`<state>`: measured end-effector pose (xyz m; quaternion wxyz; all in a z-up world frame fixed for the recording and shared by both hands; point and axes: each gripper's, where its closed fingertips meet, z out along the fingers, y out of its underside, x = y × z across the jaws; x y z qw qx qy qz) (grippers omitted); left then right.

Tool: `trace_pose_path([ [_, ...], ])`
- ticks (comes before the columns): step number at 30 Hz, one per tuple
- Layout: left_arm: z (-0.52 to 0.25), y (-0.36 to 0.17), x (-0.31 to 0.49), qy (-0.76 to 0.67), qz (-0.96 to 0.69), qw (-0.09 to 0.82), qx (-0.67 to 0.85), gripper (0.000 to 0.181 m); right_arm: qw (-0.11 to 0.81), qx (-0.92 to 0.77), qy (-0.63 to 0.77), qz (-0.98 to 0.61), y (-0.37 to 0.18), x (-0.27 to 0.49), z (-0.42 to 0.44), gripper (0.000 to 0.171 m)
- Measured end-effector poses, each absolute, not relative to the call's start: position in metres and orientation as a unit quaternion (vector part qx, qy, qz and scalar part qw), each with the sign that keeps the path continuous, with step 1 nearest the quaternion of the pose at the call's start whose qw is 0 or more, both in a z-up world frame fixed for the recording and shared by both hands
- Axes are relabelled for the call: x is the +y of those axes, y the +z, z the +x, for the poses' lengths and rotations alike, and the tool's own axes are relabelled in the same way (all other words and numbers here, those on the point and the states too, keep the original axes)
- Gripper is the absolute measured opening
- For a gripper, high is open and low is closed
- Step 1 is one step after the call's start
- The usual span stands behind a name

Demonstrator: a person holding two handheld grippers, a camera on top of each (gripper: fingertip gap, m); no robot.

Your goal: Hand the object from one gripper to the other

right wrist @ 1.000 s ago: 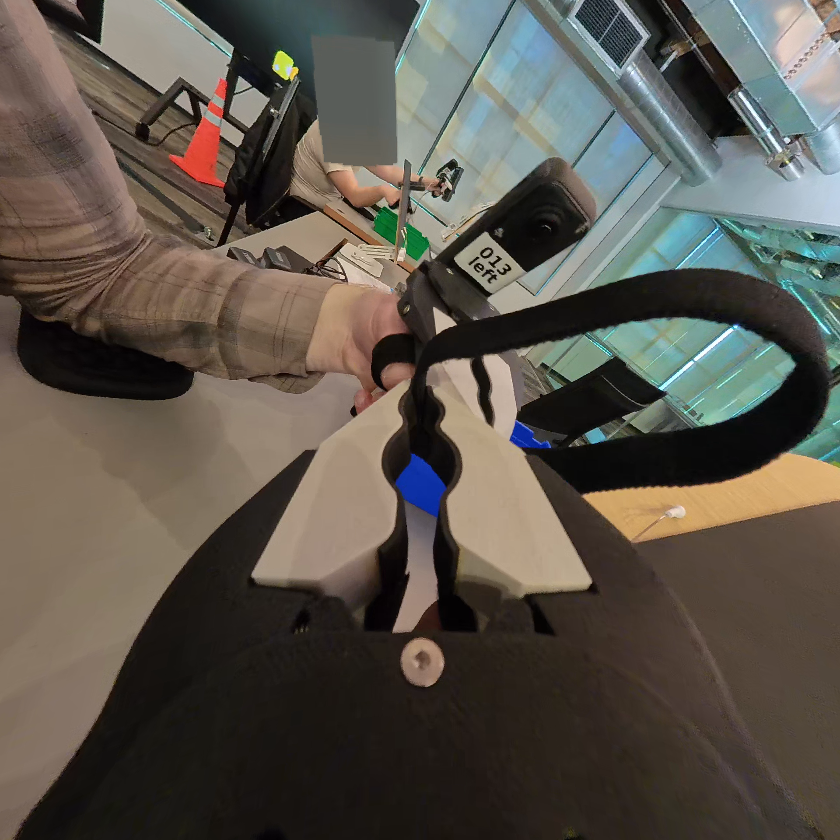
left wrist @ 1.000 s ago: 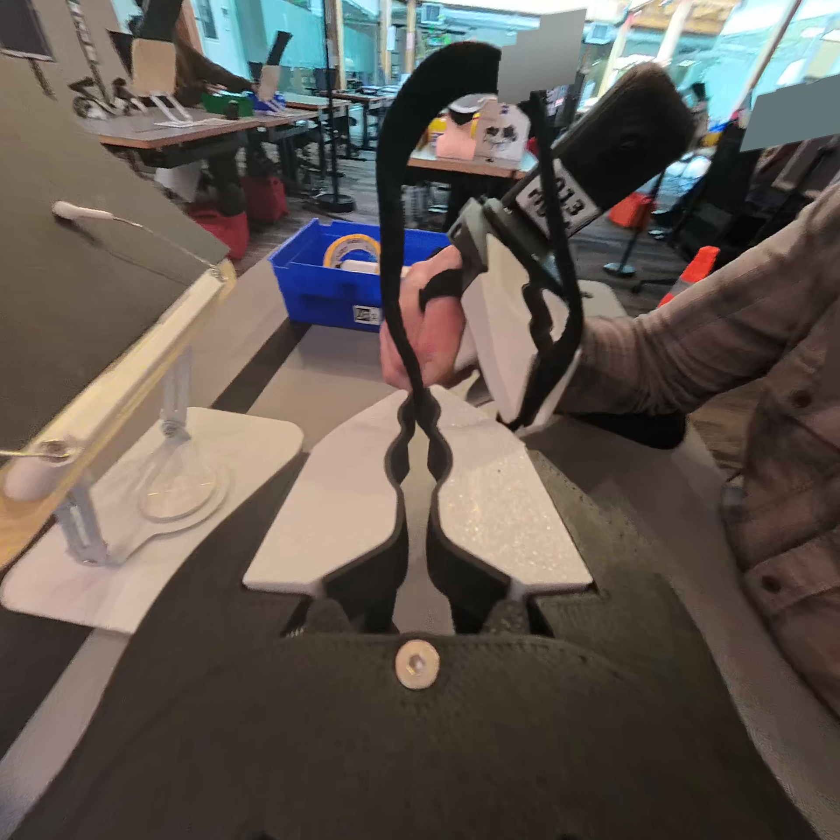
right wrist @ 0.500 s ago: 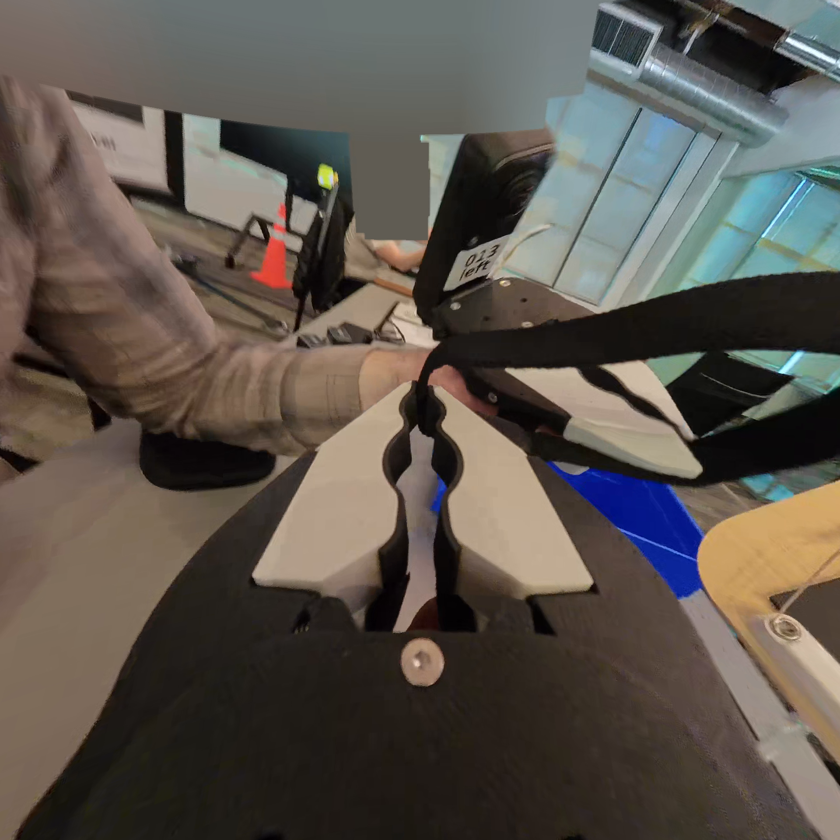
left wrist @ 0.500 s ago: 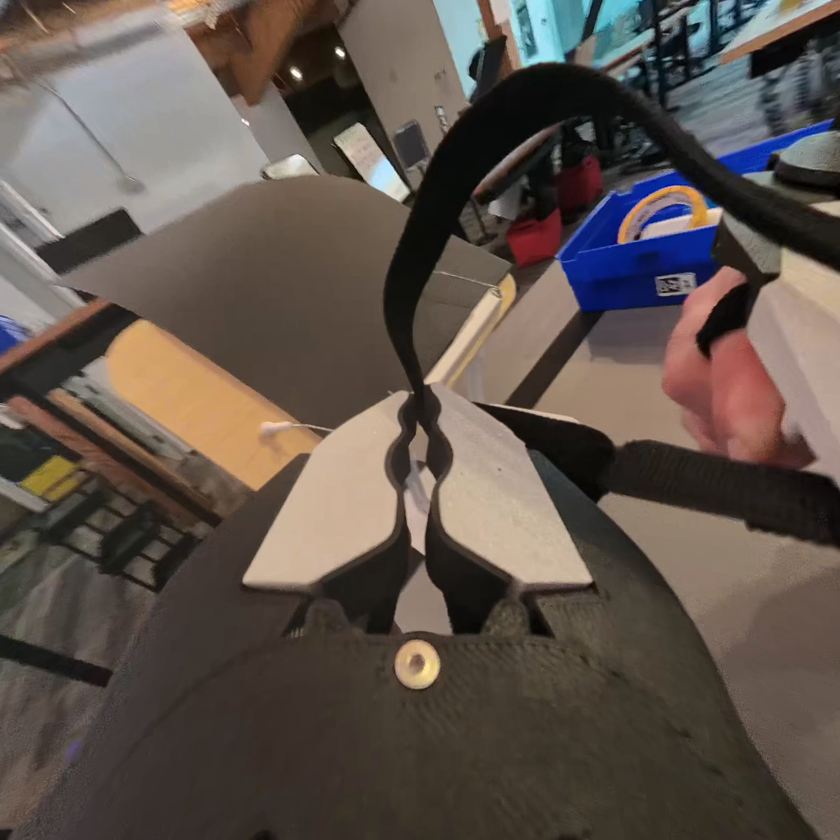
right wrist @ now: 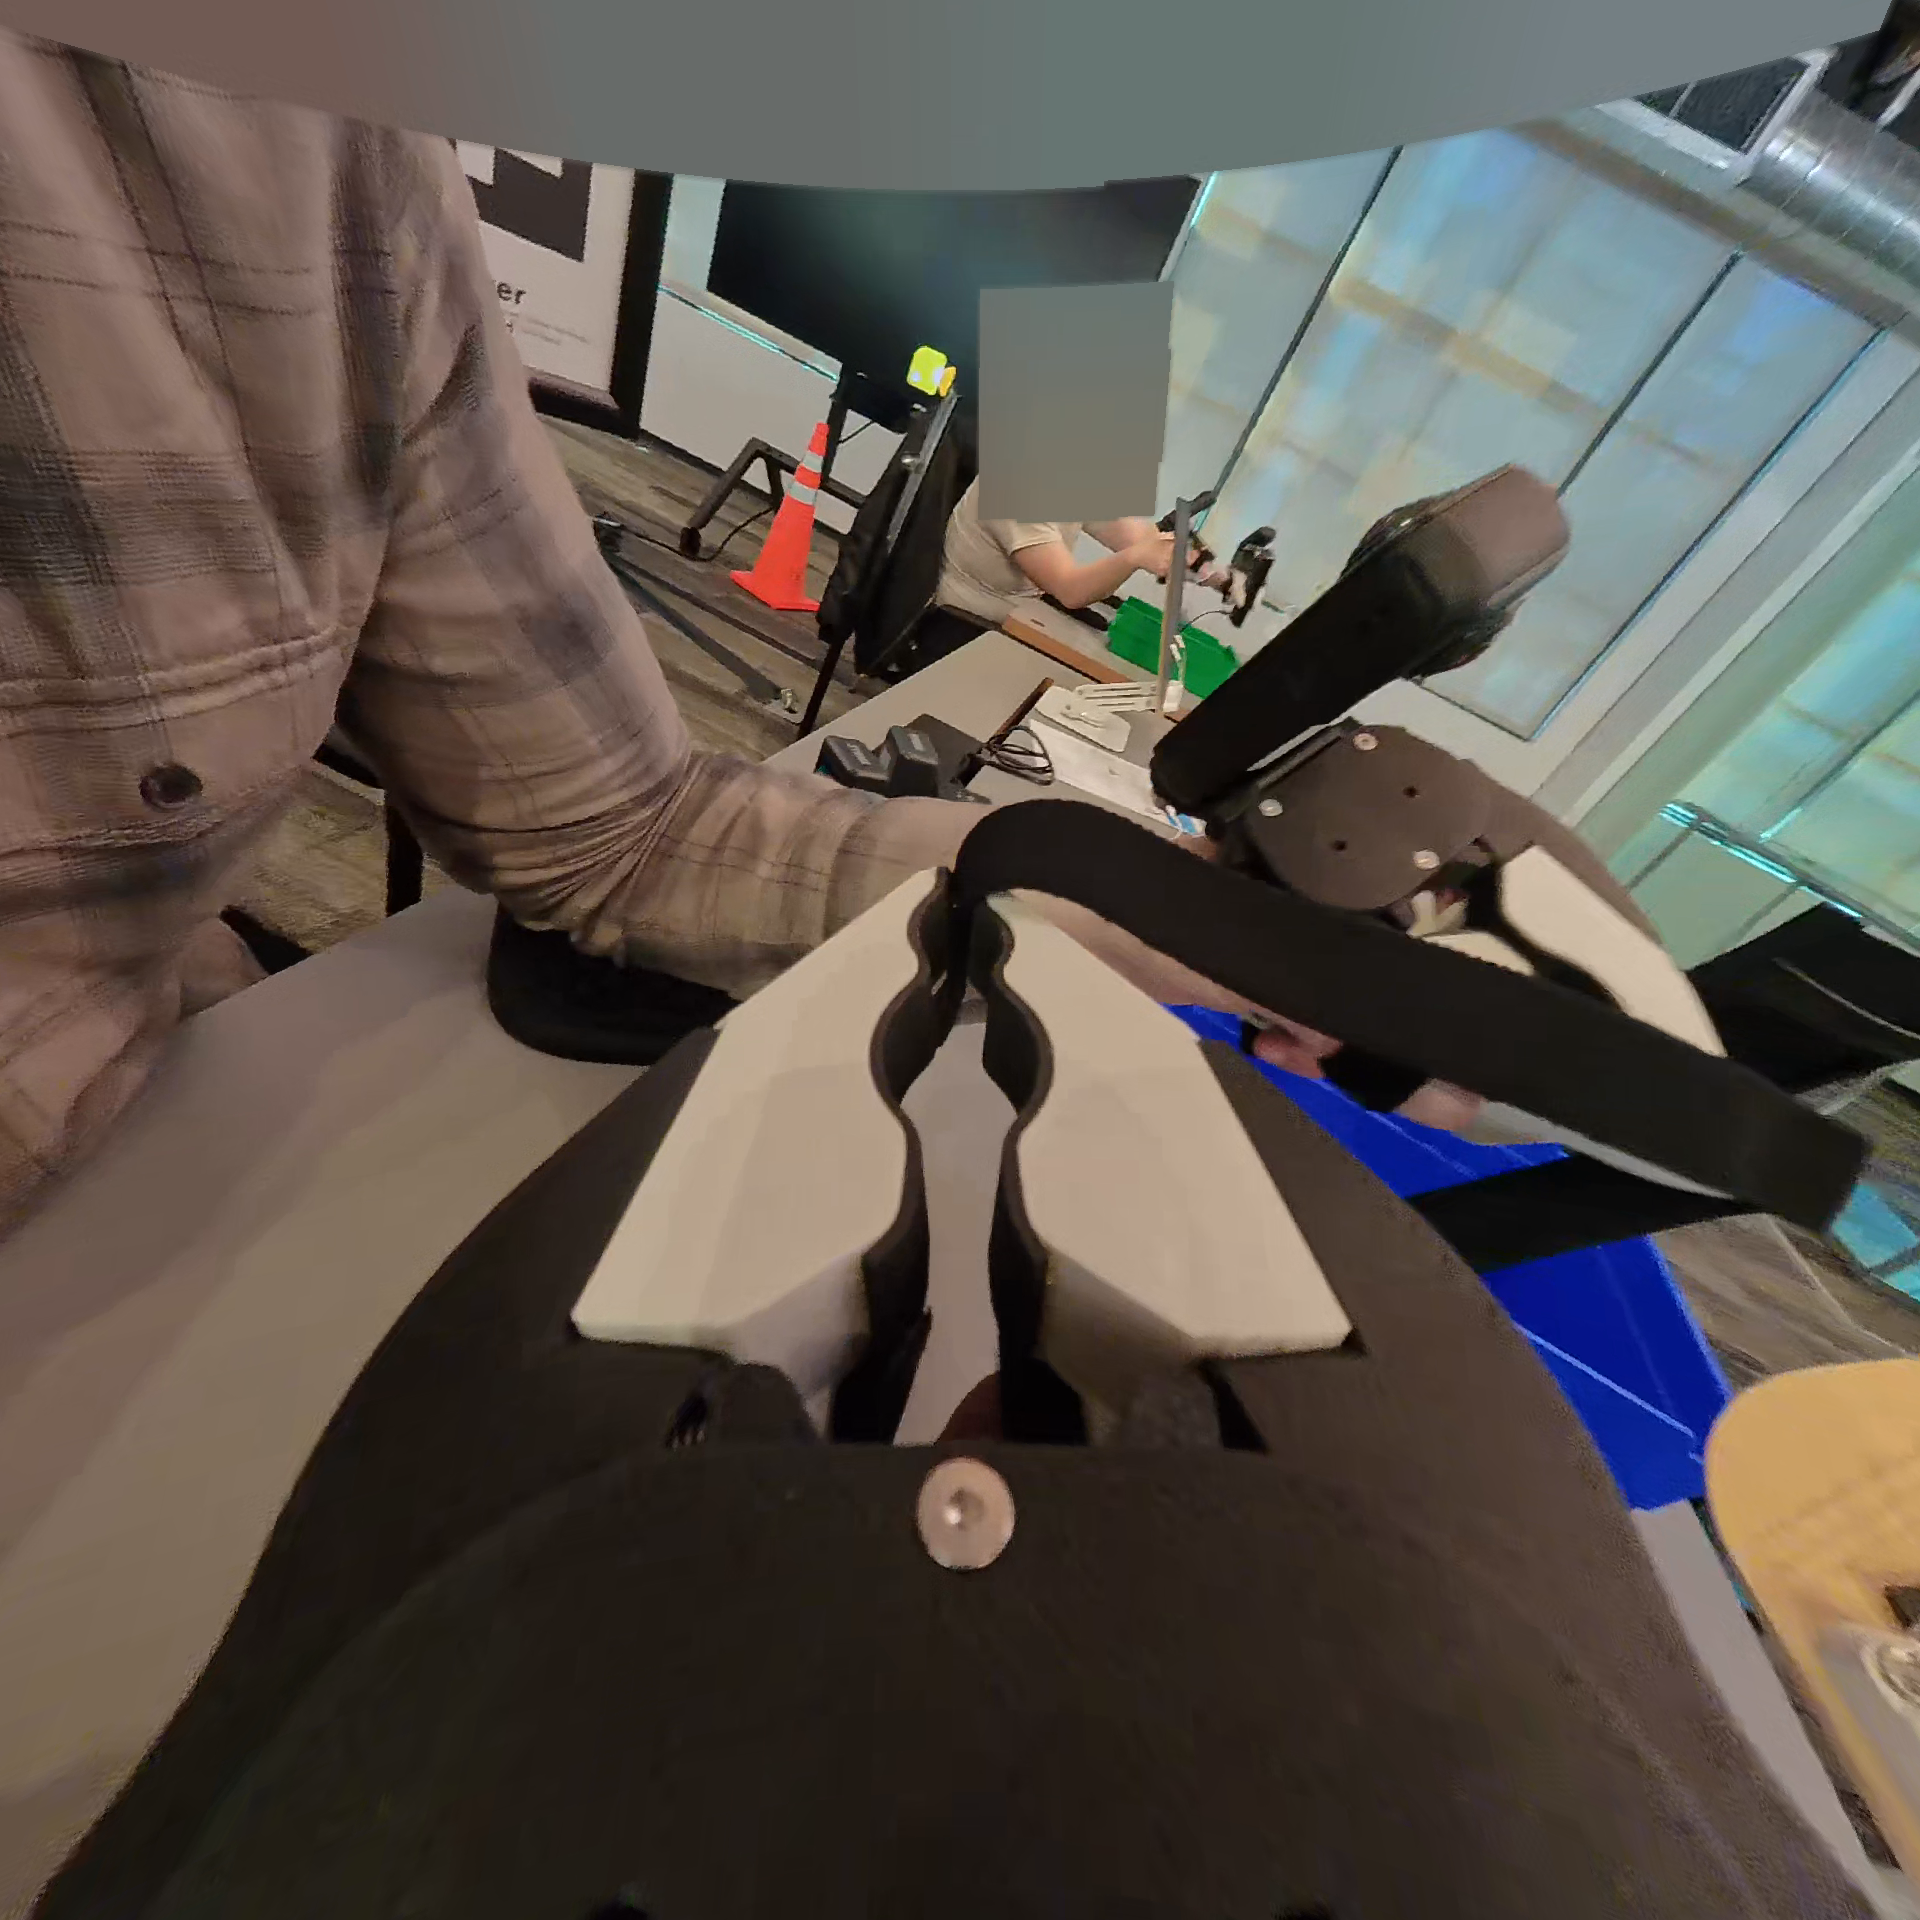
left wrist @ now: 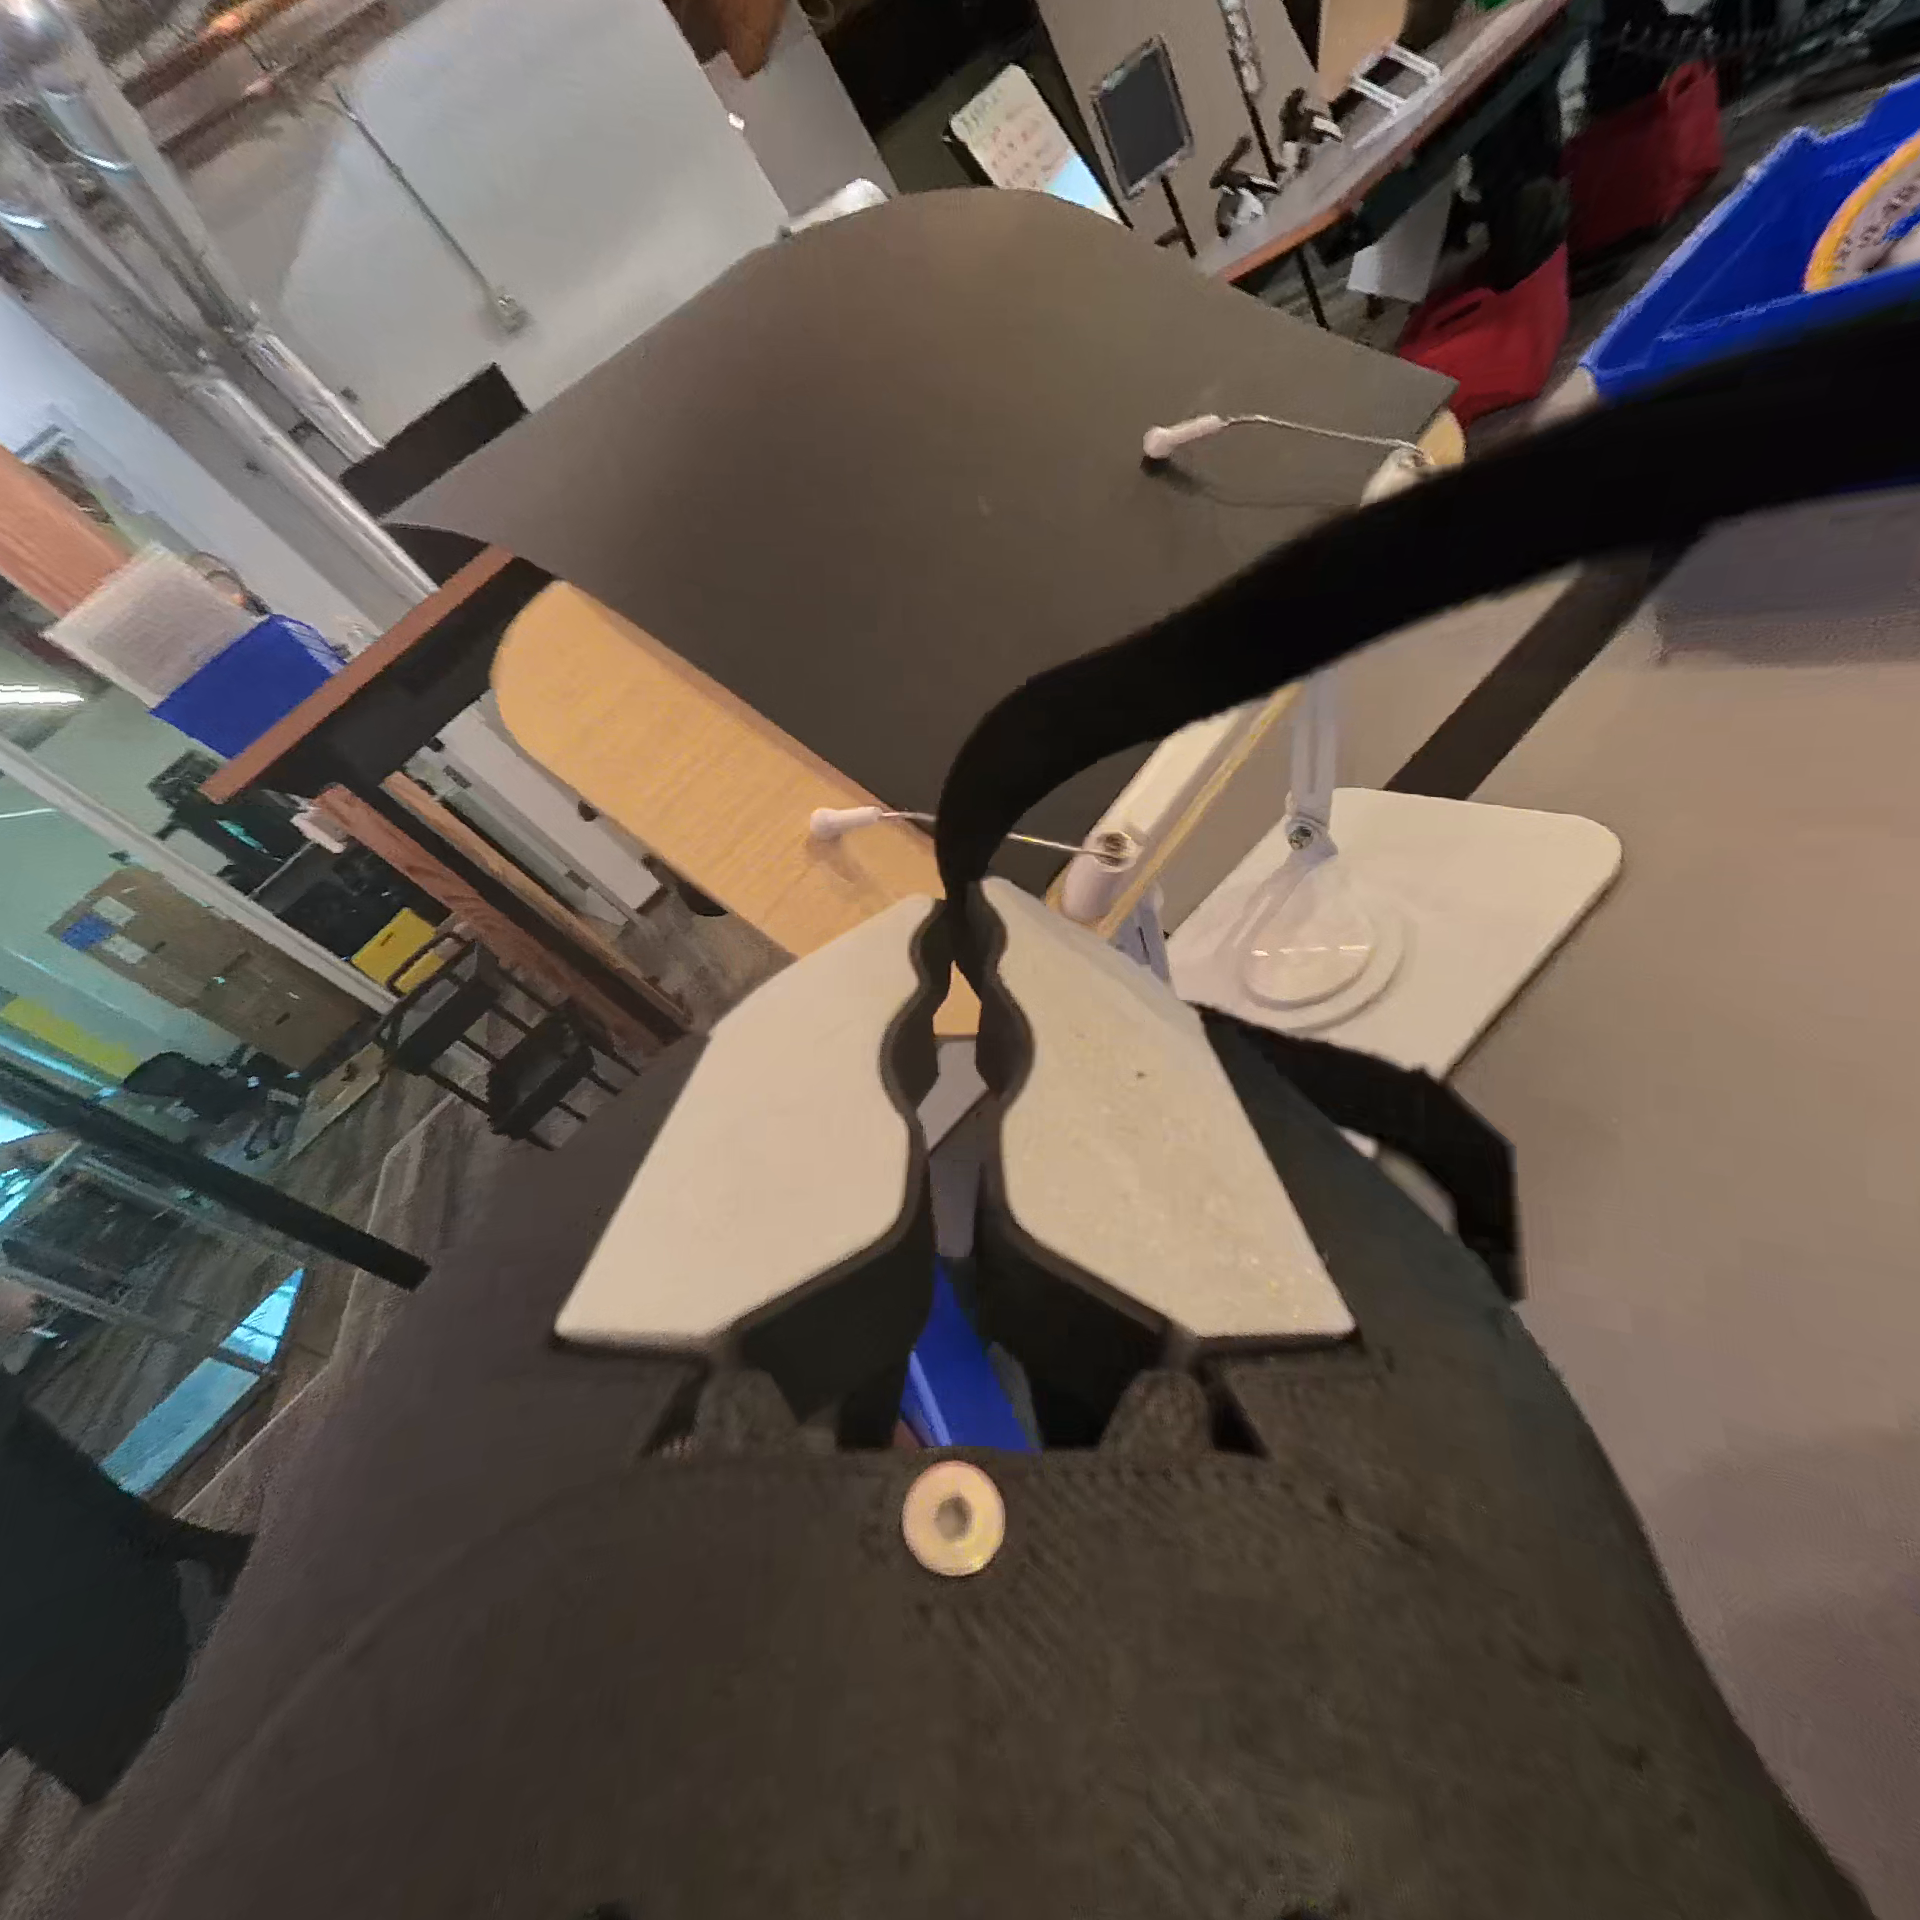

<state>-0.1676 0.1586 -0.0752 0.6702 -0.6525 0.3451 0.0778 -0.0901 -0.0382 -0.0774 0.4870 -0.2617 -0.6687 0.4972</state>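
Observation:
A long black strap point(left wrist: 1351, 592) is pinched at the tips of my left gripper point(left wrist: 961, 914), which is shut on it. The strap runs up and to the right out of the view, and a loose end point(left wrist: 1403, 1143) hangs by the right finger. In the right wrist view my right gripper point(right wrist: 961, 920) is also shut on the strap point(right wrist: 1403, 997), which stretches right across the front of the left gripper's black housing point(right wrist: 1351, 831). Both grippers are held above the grey table point(left wrist: 1714, 1143).
A black board on a wooden panel point(left wrist: 935, 468) stands on a white stand base point(left wrist: 1455, 914) to the left. A blue bin point(right wrist: 1558, 1299) sits behind the grippers. The person's plaid sleeve point(right wrist: 520, 727) and a black pad point(right wrist: 582, 997) are at the table's near side. There is about 20 centimeters between the tips of the two grippers.
The left gripper has swung left, away from the right one, toward the black board. The strap's tall loop has been drawn out into a flatter span. Both grippers stay shut on it.

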Motion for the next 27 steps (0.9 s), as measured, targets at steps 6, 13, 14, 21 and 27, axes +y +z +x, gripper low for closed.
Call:
trace_pose_path([
  [6, -0.152, -0.085, 0.155, 0.062, -0.655, 0.655, 0.373, 0.001, 0.470, -0.694, 0.460, -0.294, -0.091, -0.018, -0.083, 0.031],
  [13, -0.154, -0.066, 0.146, 0.080, -0.623, 0.681, 0.376, 0.002, 0.412, -0.776, 0.310, -0.364, -0.134, 0.019, -0.052, 0.064],
  [14, -0.154, -0.066, 0.145, 0.087, -0.623, 0.679, 0.379, 0.001, 0.401, -0.781, 0.296, -0.376, -0.137, 0.024, -0.045, 0.065],
  [21, -0.148, -0.049, 0.133, 0.111, -0.580, 0.707, 0.389, 0.001, 0.493, -0.751, 0.225, -0.378, -0.095, 0.052, -0.016, 0.056],
  [27, -0.118, -0.039, 0.107, 0.140, -0.487, 0.730, 0.459, 0.001, 0.588, -0.670, 0.250, -0.378, -0.056, 0.071, -0.027, 0.042],
])
